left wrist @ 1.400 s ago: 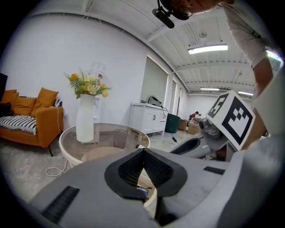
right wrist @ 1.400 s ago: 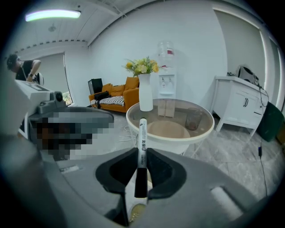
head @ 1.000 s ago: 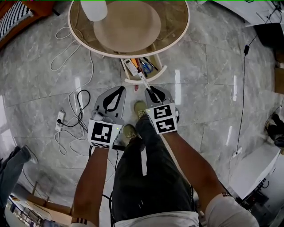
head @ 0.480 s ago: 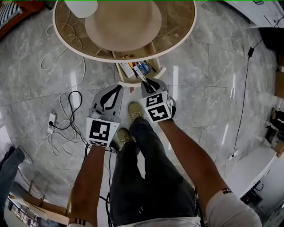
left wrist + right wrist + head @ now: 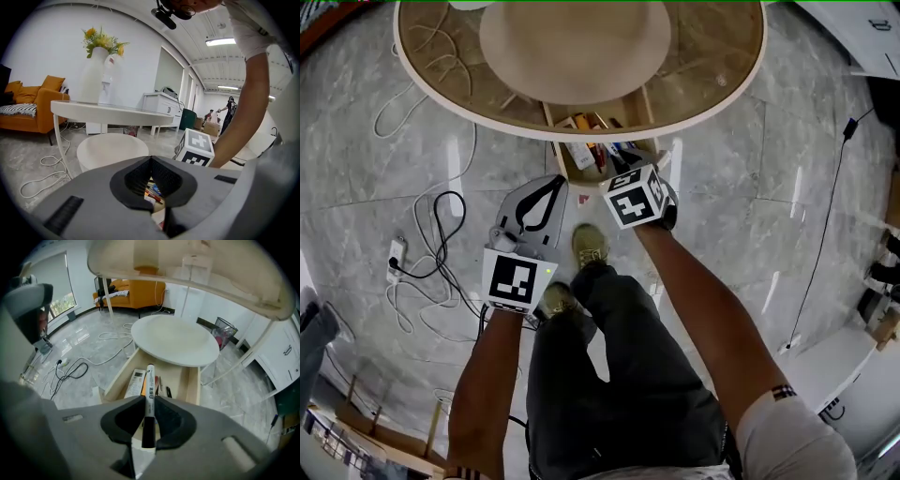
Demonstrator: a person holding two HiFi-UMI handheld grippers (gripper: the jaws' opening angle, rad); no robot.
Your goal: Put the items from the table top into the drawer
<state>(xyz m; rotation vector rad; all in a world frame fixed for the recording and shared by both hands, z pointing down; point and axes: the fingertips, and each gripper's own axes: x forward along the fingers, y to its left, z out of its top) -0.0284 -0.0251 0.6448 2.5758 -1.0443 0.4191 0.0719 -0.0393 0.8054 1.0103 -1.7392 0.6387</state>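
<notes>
Hanging off to the left with nothing in it, the left tool point(image 5: 151, 161) has its jaws pressed together. Through the gap behind their tips you can glimpse pens lying below and ahead of it.

To its right, the right tool point(image 5: 149, 404) is clamped on a marker pen point(image 5: 149, 390). It grips the pen at its black cap end, and the white barrel points forward over the open drawer point(image 5: 190, 380), just ahead of and beneath the jaws. A remote control point(image 5: 135, 383) and several pens already lie in there.

As I see it, the grip is the weak point. With only the cap pinched, the barrel could swing or pull free. A release from this height might bounce the marker off the remote, or send it over the drawer's front edge onto the floor.

Dark print runs along the marker's barrel, too small to read. The remote's buttons are no clearer.
</notes>
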